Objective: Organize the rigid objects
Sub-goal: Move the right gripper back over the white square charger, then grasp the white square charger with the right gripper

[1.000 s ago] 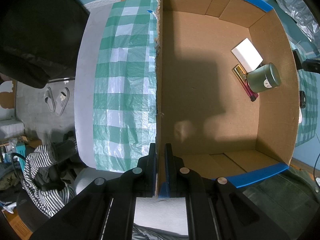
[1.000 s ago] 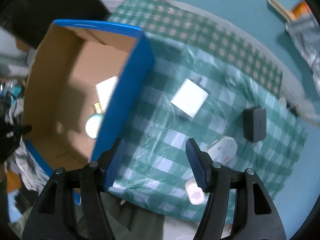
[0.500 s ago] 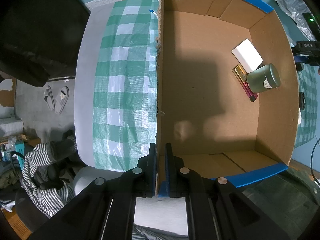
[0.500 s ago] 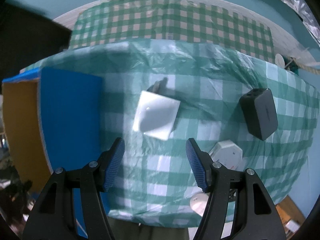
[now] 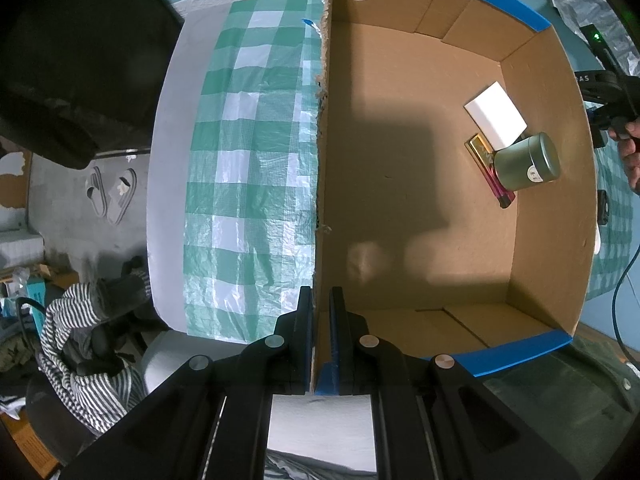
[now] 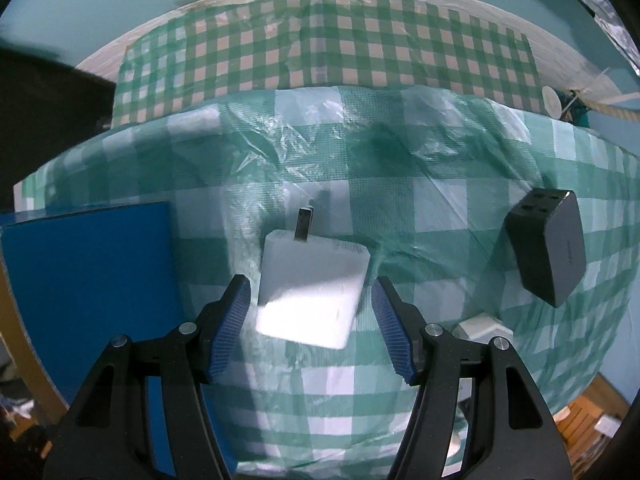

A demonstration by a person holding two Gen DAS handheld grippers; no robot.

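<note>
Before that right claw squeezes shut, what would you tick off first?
1. White charger sits between the right gripper pads: ok.
2. Pads clear of it on both sides, jaws open: ok.
3. Its metal plug points away from the pads: ok.
4. Black charger lies apart from the grasp: ok.
5. Left gripper clamped on the cardboard box wall: ok.
6. Free floor in the box beside the green tin: ok.
</note>
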